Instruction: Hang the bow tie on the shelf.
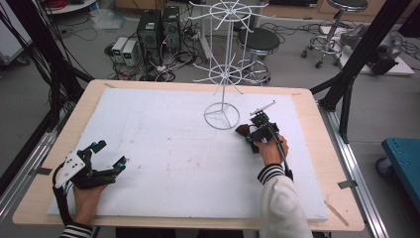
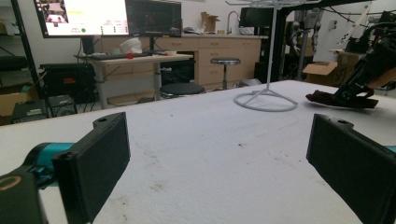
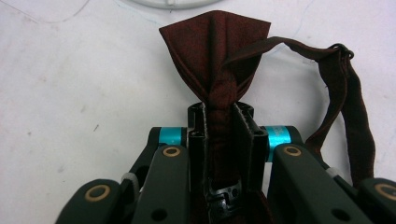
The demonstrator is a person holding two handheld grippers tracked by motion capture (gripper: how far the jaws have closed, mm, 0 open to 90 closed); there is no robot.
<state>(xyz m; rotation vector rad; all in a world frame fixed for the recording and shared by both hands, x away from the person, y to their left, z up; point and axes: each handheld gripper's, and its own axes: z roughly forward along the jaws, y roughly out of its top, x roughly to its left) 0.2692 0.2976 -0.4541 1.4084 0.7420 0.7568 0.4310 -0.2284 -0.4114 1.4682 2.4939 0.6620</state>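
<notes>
Gripping a dark maroon fabric bow tie (image 3: pixel 219 51) at its knot, my right gripper (image 3: pixel 220 135) has both black jaws pressed against the cloth, as the right gripper view shows. One fan-shaped wing of the tie spreads beyond the jaw tips, and its thin maroon neck strap (image 3: pixel 348 93) loops away to the right side of that view and lies on the white foam sheet (image 1: pixel 163 144). From the high view, I see the right gripper (image 1: pixel 251 133) and the tie (image 1: pixel 243 131) on the right half of the sheet, just beside the round base ring of the white wire display stand (image 1: pixel 222 117), which rises upright with spoked tiers. My left gripper (image 1: pixel 110 154) rests low at the near left part of the sheet, well apart from the tie, with its jaws spread wide and nothing between them. The left gripper view confirms this: the two black jaw pads (image 2: pixel 95 163) stand far apart over bare foam, with the stand base (image 2: pixel 266 100) and the right gripper (image 2: pixel 362 88) farther off. The foam sheet covers a light wooden table (image 1: pixel 317 129).
</notes>
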